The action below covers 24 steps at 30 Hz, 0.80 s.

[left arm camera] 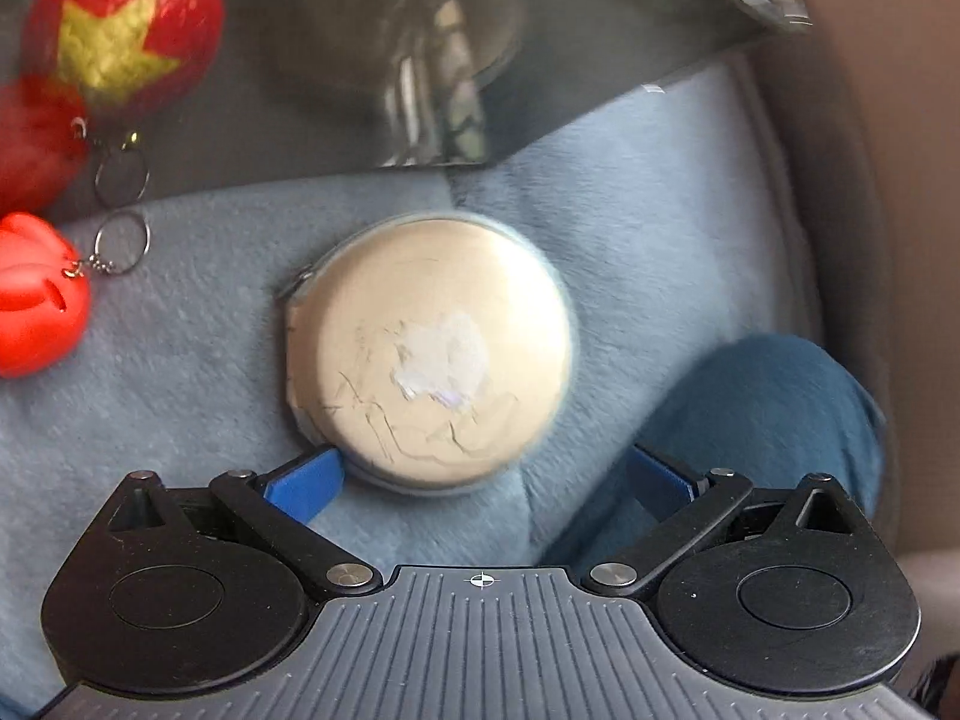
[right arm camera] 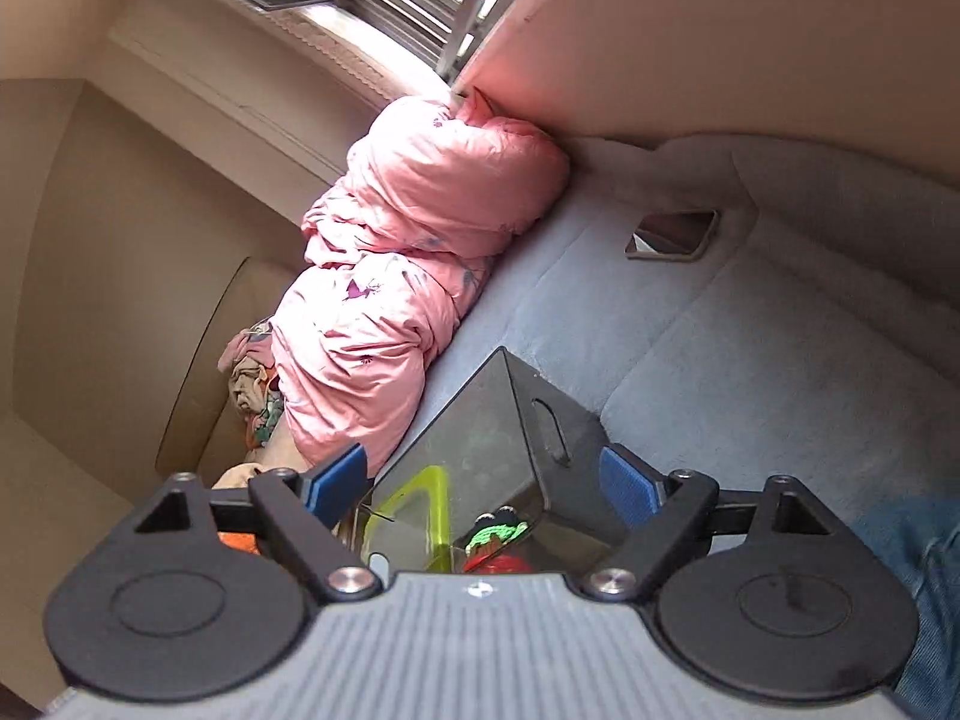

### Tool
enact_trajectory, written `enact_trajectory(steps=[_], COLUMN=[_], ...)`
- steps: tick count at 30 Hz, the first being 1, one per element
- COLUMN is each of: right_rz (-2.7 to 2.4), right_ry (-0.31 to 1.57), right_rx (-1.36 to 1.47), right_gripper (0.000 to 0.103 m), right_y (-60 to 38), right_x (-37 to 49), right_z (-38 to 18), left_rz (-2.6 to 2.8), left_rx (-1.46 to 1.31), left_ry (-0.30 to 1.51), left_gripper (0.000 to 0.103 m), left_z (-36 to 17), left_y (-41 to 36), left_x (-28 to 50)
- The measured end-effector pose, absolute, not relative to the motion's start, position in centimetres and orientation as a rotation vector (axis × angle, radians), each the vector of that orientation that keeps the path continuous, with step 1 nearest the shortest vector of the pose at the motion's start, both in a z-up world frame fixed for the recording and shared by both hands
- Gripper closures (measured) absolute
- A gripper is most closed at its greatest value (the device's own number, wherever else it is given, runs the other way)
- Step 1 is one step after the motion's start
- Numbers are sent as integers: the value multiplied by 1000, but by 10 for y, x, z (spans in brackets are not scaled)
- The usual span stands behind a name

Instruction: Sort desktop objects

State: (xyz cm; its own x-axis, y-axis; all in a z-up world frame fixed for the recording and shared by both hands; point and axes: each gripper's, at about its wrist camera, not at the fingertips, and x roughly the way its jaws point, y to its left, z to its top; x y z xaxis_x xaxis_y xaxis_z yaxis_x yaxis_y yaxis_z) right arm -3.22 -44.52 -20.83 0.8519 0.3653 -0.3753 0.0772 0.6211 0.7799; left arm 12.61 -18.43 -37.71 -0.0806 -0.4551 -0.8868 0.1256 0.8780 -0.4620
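A round cream compact (left arm camera: pixel 429 348) with a scuffed lid lies on a light blue plush cover (left arm camera: pixel 180 330). My left gripper (left arm camera: pixel 485 456) hangs just above it and is open. Its left blue pad (left arm camera: pixel 306 483) sits at the compact's lower left edge, while the right pad (left arm camera: pixel 657 477) stands apart from it. My right gripper (right arm camera: pixel 480 459) is open with nothing between its pads, over a dark see-through box (right arm camera: pixel 558 420) with a slot handle. That box holds a yellow-green piece (right arm camera: pixel 432 504) and a green and red knitted item (right arm camera: pixel 498 531).
A red strawberry charm with a yellow star (left arm camera: pixel 129 30) shows behind the see-through box wall (left arm camera: pixel 360 60), and a red keyring toy (left arm camera: pixel 36 294) lies at the left. A person's jeans leg (left arm camera: pixel 774 408) is on the right. A pink quilt (right arm camera: pixel 420 240) and a small square mirror (right arm camera: pixel 672 234) lie farther off.
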Motion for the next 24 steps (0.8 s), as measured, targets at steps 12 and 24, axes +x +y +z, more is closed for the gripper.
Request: enact_trajectory(steps=[12, 24], right_rz=[298, 241], right_ry=[659, 660], right_rx=[1137, 1039], right_gripper=[12, 9], right_y=[-433, -418], right_x=[6, -6], right_z=[-307, -291], left_rz=[-488, -612], left_rx=[-217, -186], left_ry=[1564, 1499], left_gripper=[0, 58], left_z=[-397, -358], left_y=[-182, -151], left_x=[132, 116])
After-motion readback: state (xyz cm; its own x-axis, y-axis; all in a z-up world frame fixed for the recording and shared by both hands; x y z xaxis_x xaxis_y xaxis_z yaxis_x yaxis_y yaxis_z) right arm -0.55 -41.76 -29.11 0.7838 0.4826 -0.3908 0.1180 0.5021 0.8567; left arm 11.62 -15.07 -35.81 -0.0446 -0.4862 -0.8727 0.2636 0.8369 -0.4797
